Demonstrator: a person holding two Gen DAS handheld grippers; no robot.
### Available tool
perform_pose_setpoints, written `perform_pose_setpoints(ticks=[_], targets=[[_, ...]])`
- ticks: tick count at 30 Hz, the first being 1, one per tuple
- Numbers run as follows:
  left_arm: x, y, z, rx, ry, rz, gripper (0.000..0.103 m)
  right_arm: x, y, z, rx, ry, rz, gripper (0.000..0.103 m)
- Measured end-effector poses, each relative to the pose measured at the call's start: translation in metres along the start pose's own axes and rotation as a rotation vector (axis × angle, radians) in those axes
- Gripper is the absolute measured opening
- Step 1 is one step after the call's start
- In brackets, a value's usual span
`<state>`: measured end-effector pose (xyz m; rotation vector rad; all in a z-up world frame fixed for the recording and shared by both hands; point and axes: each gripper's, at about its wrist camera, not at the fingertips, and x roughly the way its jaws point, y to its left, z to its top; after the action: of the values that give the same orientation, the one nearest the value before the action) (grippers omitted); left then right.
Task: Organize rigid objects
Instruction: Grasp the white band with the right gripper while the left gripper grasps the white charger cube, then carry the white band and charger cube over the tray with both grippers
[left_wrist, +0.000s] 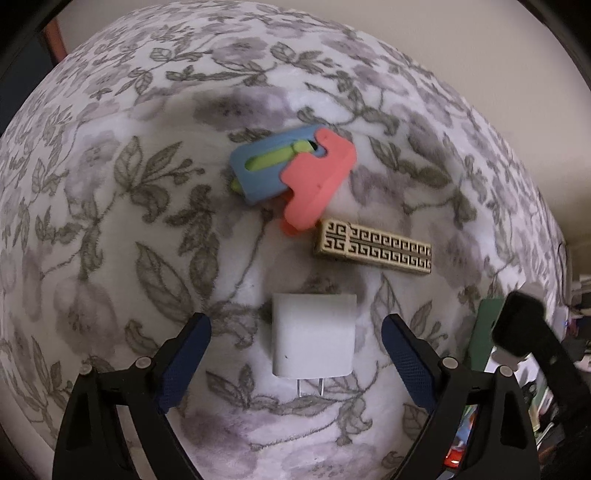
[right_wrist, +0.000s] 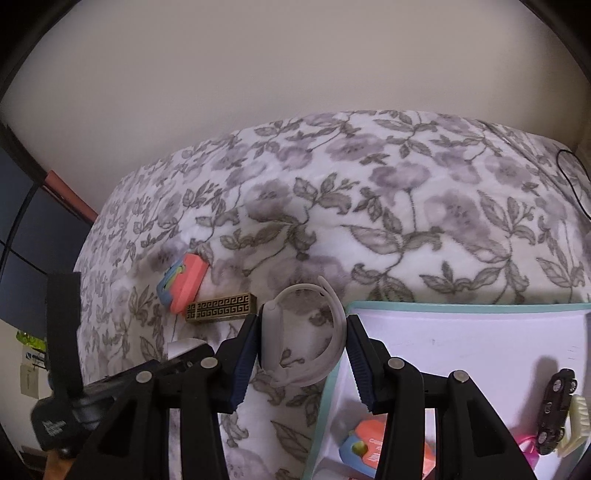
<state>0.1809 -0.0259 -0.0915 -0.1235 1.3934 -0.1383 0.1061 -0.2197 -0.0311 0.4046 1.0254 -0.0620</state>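
White charger (left_wrist: 313, 336) flat on the floral blanket (left_wrist: 110, 221), prongs toward the camera, lying between the fingers of the left gripper (left_wrist: 296, 334); jaws wide apart, blue pads clear of the charger on both sides, nothing gripped. Just beyond the charger, a gold patterned bar (left_wrist: 373, 248), also flat on the blanket. Beyond that, a blue, pink and green toy (left_wrist: 291, 173), its pink end close to the bar's left end; touching or not, cannot tell. At the right edge of the left wrist view, blurred dark parts of the other tool (left_wrist: 524, 332). In the right wrist view, right gripper (right_wrist: 303, 341) clamped on a pale grey ring-shaped band (right_wrist: 334, 325), pads pressed against its two sides, the band raised above the blanket beside a white box (right_wrist: 461, 332) with a teal rim. In the box: a black toy car (right_wrist: 556, 410), a cream clip (right_wrist: 576, 424) just beside it, something bright pink (right_wrist: 528, 448) below them, and an orange and blue toy (right_wrist: 364, 448) partly hidden behind the gripper. Farther left on the blanket in the same view, the bar and the tri-colour toy near each other, with the left tool's black body (right_wrist: 74, 402) at the lower left. Plain wall (right_wrist: 295, 74) behind the bed.
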Motion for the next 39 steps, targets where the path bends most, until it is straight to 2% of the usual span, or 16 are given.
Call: perform_pose_setpoints(ticks=[5,7,8,11,12,26,39], targets=[[0.006,-0.013,-0.003,0.080,-0.004,0.078,0.084,-0.001,-0.001,-0.001,0.003,0.003,-0.002,0.050],[0.006,-0.017,-0.003,0.101,-0.016,0.117,0.071,-0.001,-0.002,-0.001,0.002,0.004,-0.002,0.050],[0.005,-0.018,-0.002,0.108,-0.023,0.122,0.068,-0.001,-0.002,-0.001,0.002,0.004,-0.002,0.050],[0.002,-0.019,0.000,0.111,-0.035,0.103,0.053,-0.001,-0.002,-0.002,0.001,0.006,-0.012,0.050],[0.001,-0.020,0.000,0.112,-0.037,0.097,0.044,-0.001,-0.003,-0.002,0.002,0.007,-0.014,0.050],[-0.031,-0.007,-0.005,0.066,-0.058,0.010,0.044,-0.019,-0.020,-0.003,0.050,0.004,-0.018,0.050],[-0.067,-0.050,-0.021,0.131,-0.110,-0.070,0.044,-0.062,-0.064,-0.013,0.147,-0.027,-0.056,0.050]])
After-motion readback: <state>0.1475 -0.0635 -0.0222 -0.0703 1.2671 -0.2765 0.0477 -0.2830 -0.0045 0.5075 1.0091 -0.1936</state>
